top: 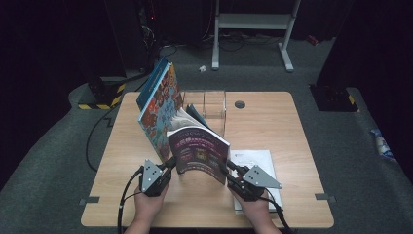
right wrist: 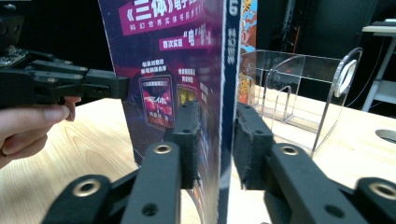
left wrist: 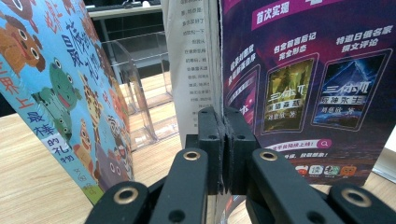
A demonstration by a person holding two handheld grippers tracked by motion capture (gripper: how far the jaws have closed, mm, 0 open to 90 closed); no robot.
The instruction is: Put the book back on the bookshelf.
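The left claw (top: 171, 163) pinches the near left edge of the purple book (top: 198, 152), and the right claw (top: 227, 167) sits at its near right corner; the book stands upright near the desk's (top: 272, 122) middle, cover toward the person. From the high view, a blue picture book (top: 158, 105) leans just behind and to the left of it, a clear rack (top: 212, 108) stands behind both, and a white sheet (top: 258, 161) lies flat under the right claw. Bare desk lies open to the left, along the near edge and to the far right. Both hands come in from the bottom, forearms low, claws pointing forward and inward toward each other.

In the left gripper view, the left claw (left wrist: 223, 140) has its jaws pressed together on the book's cover (left wrist: 303, 84), which they hold apart from the white pages (left wrist: 189, 70). The picture book (left wrist: 60, 93) slants close at the left; the rack (left wrist: 140, 79) shows in the gap between.

In the right gripper view, the right claw (right wrist: 219, 144) straddles the book's spine (right wrist: 229, 93); a visible gap stands between each pad and the book, so it is loose, not gripping. The left claw (right wrist: 116, 86) reaches the book's far edge, fingers (right wrist: 37, 116) curled beneath it. The rack (right wrist: 303, 88) stands to the right, with bare desk beyond.
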